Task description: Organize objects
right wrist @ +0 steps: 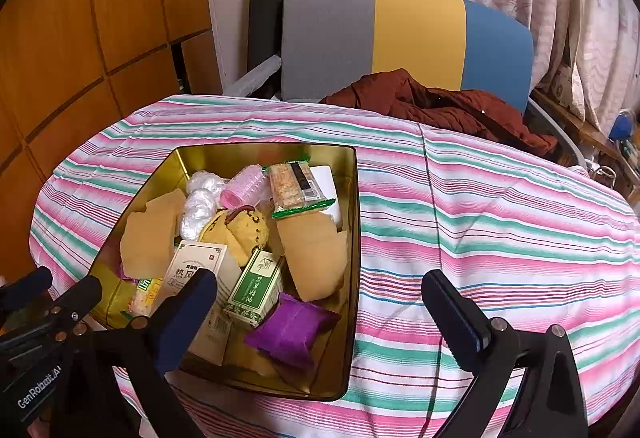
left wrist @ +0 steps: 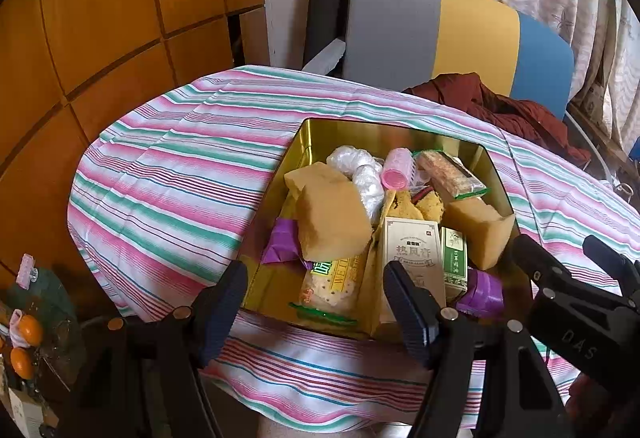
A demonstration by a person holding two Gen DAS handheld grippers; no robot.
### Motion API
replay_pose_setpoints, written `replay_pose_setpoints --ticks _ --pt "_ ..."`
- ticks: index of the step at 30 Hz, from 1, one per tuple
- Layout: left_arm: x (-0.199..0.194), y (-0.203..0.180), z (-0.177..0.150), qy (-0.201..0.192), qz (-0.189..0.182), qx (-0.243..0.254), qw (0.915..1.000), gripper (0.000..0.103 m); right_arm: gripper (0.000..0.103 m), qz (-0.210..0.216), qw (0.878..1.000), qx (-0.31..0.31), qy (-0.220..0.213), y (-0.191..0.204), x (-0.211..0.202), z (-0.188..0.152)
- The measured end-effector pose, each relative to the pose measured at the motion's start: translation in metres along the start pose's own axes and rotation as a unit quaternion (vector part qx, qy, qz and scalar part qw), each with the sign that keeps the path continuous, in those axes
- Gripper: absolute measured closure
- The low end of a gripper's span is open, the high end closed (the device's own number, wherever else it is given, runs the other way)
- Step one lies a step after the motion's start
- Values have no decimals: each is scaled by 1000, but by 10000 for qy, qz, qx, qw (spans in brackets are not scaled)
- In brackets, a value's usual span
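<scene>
The gold tin (left wrist: 496, 174), filled with packets and boxes, is set on the striped cloth (left wrist: 168, 174) directly ahead of the left gripper (left wrist: 316, 302), whose jaws are spread and empty over the tin's near rim. The white carton (left wrist: 412, 250) is stood lengthwise away from that rim, nearest the left gripper. The right gripper (right wrist: 320, 302) is held released, straddling the tin's right wall.

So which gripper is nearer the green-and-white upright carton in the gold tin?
Right. The right gripper hangs just in front of the green-and-white carton; the left gripper is further left, over the cracker packet.
</scene>
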State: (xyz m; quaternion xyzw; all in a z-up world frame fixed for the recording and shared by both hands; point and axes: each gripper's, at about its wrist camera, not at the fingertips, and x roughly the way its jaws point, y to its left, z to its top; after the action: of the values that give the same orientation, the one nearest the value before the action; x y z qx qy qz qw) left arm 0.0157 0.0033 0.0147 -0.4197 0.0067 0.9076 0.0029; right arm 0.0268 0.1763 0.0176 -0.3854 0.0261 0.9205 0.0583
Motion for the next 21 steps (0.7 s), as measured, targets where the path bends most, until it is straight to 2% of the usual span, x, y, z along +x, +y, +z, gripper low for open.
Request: replay_pose_setpoints --ticks 7,21 --pt "-4 -3 0 -100 172 96 9998 32 0 -19 10000 -4 -46 1 -2 0" --pt "-3 5 2 -103 217 -26 9997 32 0 -30 10000 -79 5 3 1 -2"
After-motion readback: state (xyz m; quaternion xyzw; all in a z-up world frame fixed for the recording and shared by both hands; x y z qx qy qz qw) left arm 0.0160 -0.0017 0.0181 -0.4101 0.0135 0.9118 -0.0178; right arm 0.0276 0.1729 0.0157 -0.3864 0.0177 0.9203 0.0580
